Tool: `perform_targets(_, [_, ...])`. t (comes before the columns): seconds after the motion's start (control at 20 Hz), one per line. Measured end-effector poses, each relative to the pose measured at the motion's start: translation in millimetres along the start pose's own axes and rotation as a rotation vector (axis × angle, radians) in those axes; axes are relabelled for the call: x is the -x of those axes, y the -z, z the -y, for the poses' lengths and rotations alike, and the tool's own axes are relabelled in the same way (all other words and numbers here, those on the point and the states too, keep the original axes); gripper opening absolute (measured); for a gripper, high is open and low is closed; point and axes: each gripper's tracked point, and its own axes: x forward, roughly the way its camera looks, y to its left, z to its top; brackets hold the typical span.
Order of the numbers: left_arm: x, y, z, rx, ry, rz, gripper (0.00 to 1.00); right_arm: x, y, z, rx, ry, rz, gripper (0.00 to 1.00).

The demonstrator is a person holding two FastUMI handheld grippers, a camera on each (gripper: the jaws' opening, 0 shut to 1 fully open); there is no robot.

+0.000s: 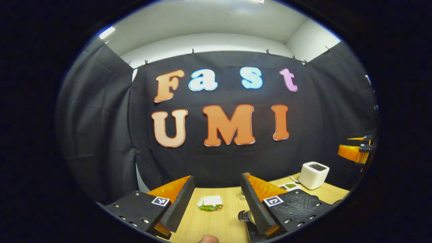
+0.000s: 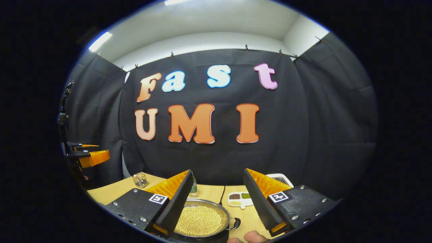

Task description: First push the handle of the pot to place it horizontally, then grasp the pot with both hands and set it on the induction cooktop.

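1. The pot (image 2: 201,219) sits low on the tabletop (image 2: 111,193), right in front of the right claw (image 2: 216,202). It is a shallow metal pan, filled nearly level with small pale yellow beads or grains.
2. The right claw's two fingers stand well apart and hold nothing. The left finger (image 2: 175,199) crosses in front of the pot's near-left rim; from here I cannot tell whether it touches the rim or merely hangs above it.
3. The left claw (image 1: 216,202) is likewise spread wide and empty, raised over bare tabletop (image 1: 209,226), with a small white-and-green item (image 1: 210,203) lying beyond it.
4. I judge the pot stiff and smooth, likely slippery on its polished rim, and heavier than it looks because of its fill. The loose grains would slide or spill if it tips, so it wants to be kept flat.
5. The dark handle (image 2: 235,223) curls out at the pot's right side. It looks like the sensible place to push. For the lift, opposite sides of the rim seem the best holds, one claw each.
6. In the left gripper view a dark rounded part (image 1: 243,216) peeks out beside the right finger (image 1: 256,202); it may belong to the pot, but I cannot be sure.
7. The pot's near edge is cut off at the bottom, and I cannot make out the cooktop itself. A dark cable (image 2: 222,194) runs back behind the pot.
8. A small divided tray (image 2: 239,198) lies just beyond the pot, a glass jar (image 2: 139,180) off to its left, and a white box (image 1: 313,174) stands at the far right of the tabletop.
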Motion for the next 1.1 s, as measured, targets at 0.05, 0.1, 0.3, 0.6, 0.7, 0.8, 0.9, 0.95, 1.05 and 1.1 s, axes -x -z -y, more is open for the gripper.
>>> perform_targets(0.05, [10,-17,-6,0.008,0.011,0.026,0.87,9,-18,-2,0.005,-0.010,0.034,0.89])
perform_targets(0.1, [21,-32,-12,0.014,0.016,0.046,0.87,17,-35,0,0.015,-0.012,0.065,0.98])
perform_targets(0.3, [59,-85,-68,-0.060,-0.109,0.184,0.85,46,-96,3,0.073,-0.032,0.194,0.98])
perform_targets(0.6, [115,-148,-114,0.041,-0.231,0.344,0.85,79,-159,13,0.098,-0.025,0.294,0.93])
perform_targets(0.7, [127,-165,-132,0.087,-0.253,0.376,0.85,86,-176,12,0.100,-0.042,0.317,0.94])
perform_targets(0.8, [138,-175,-148,0.075,-0.294,0.403,0.83,93,-188,13,0.104,-0.054,0.336,0.94])
perform_targets(0.9, [145,-178,-156,0.063,-0.324,0.415,0.82,99,-192,11,0.092,-0.067,0.341,0.92])
perform_targets(0.95, [146,-176,-154,0.061,-0.324,0.405,0.82,103,-192,9,0.076,-0.083,0.340,0.92])
perform_targets(1.05, [155,-174,-145,0.048,-0.305,0.397,0.83,105,-193,3,0.053,-0.116,0.348,0.93])
perform_targets(1.1, [159,-175,-144,0.037,-0.303,0.400,0.83,106,-193,5,0.054,-0.125,0.354,0.95])
